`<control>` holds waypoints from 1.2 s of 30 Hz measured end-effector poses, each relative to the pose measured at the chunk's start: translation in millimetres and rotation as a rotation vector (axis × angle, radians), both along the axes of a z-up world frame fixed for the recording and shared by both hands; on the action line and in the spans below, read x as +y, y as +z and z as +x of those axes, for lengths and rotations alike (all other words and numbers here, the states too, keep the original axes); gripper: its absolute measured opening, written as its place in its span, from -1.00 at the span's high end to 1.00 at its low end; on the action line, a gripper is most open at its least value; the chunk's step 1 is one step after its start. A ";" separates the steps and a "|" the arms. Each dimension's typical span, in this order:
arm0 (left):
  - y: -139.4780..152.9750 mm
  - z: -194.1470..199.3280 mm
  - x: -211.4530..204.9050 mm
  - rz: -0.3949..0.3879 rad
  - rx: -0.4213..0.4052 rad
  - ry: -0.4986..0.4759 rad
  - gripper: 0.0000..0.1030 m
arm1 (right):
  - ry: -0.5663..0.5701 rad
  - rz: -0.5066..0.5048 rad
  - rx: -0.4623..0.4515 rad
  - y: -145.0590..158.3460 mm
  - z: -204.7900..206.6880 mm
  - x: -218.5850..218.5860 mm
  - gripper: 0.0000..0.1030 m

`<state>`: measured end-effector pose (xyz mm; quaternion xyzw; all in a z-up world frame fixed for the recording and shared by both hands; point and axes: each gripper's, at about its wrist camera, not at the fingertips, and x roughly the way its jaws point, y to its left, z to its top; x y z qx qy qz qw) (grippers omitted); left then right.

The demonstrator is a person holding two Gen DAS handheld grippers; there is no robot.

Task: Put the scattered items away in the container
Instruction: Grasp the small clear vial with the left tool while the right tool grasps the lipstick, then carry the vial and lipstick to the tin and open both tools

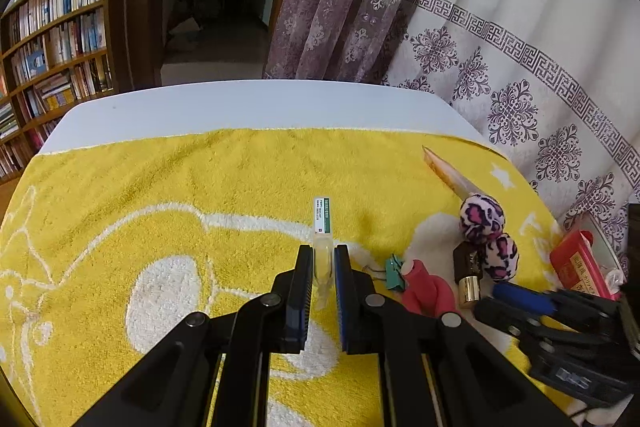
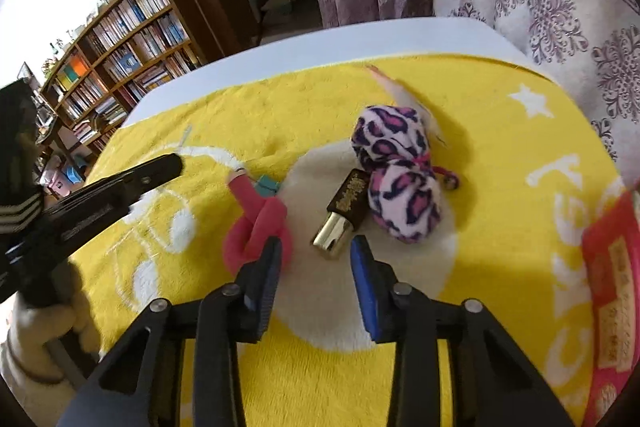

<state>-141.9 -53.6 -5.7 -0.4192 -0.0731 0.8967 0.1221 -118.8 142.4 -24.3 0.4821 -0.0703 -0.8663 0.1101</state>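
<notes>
My left claw [image 1: 323, 255] is narrowed around a clear tube [image 1: 322, 251] on the yellow towel [image 1: 160, 195]. My right claw [image 2: 316, 251] gapes wide, empty, lipstick [image 2: 343, 215] at its 12 o'clock.

Home study or living room: packed wooden bookshelf [image 1: 56, 39] left of the bench [image 1: 248, 103], patterned purple curtains [image 1: 500, 67] behind it, yellow towel [image 1: 160, 195] spread on top.
</notes>
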 end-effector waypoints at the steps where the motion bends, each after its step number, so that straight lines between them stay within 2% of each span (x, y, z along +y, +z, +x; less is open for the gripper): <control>1: 0.0 1.2 -0.3 0.001 0.001 -0.001 0.78 | -0.009 -0.002 -0.008 -2.8 -3.6 0.9 0.31; 9: -2.5 2.1 1.9 0.003 -0.006 -0.009 0.78 | -0.066 0.020 -0.003 -14.7 -29.2 5.7 0.31; 13: -2.9 2.4 3.6 -0.001 -0.007 -0.012 0.78 | -0.057 0.057 0.002 -14.1 -24.4 3.6 0.48; 17: -3.3 2.5 3.8 0.000 -0.010 -0.013 0.78 | -0.064 0.035 0.000 -9.9 -12.2 9.4 0.53; 23: 3.1 7.4 10.9 -0.010 0.004 -0.022 0.78 | -0.084 -0.016 0.040 9.6 27.0 34.1 0.53; 29: 16.2 24.3 34.5 -0.038 0.021 -0.065 0.78 | -0.123 -0.033 0.092 30.9 58.0 61.2 0.53; 36: 39.8 48.5 68.0 -0.034 0.053 -0.124 0.78 | -0.174 -0.039 0.187 61.1 93.5 98.6 0.53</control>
